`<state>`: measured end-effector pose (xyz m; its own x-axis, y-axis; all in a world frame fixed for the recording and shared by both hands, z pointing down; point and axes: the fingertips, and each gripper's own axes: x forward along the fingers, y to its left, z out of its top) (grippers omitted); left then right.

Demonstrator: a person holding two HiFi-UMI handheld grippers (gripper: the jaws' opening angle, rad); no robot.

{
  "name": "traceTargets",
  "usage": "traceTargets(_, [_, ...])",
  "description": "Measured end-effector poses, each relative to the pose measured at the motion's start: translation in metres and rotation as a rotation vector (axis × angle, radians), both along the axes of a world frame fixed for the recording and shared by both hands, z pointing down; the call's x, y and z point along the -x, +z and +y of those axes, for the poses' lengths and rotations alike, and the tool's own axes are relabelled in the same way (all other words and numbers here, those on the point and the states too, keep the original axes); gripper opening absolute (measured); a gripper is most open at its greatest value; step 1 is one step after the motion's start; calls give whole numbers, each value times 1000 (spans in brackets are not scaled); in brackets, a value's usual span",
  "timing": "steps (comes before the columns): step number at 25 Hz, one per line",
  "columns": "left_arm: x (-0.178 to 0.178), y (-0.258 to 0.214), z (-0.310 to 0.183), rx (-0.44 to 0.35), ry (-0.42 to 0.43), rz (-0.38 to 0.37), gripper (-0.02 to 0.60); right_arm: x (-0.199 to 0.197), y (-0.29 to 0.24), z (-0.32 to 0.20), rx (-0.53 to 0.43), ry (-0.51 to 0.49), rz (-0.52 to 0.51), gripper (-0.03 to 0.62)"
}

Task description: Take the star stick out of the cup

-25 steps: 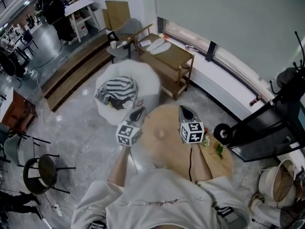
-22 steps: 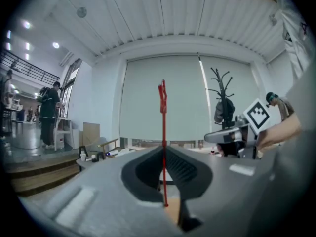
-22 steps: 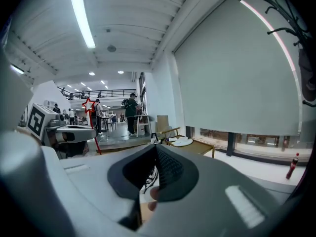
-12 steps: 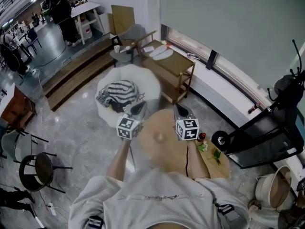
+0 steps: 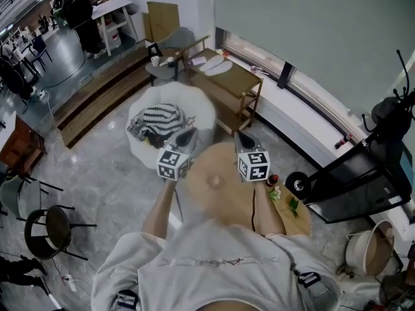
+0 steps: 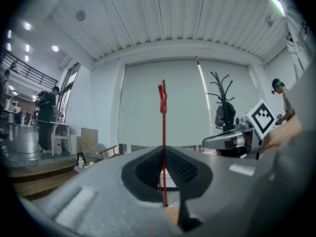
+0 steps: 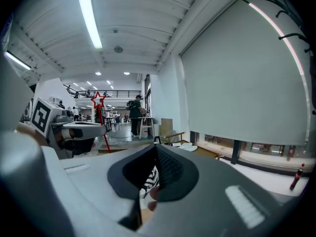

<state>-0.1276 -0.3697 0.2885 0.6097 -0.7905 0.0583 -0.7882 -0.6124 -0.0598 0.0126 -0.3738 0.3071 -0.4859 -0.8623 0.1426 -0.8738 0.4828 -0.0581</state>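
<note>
Left claw [image 6: 164,151]: closed on red star stick [image 6: 163,122], stick upright | right claw [image 7: 157,148]: closed, nothing held | round wooden bench [image 5: 224,203] beneath.

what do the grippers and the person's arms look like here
The left gripper and right gripper each have a pale grey body, black ribbed pads and a white cube with black square markers. A thin dark cable leaves the right one. The person wears a pale short-sleeved shirt.

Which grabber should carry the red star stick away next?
Left. The left gripper is clamped on the star stick, star pointing up. The right gripper is shut on nothing beside it.
</note>
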Motion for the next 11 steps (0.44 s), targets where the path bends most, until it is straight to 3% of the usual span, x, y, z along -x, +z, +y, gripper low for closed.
traceTargets(11, [-8,7,-6,5,16,-36,5,3,10,-2,9,-8,-1,3])
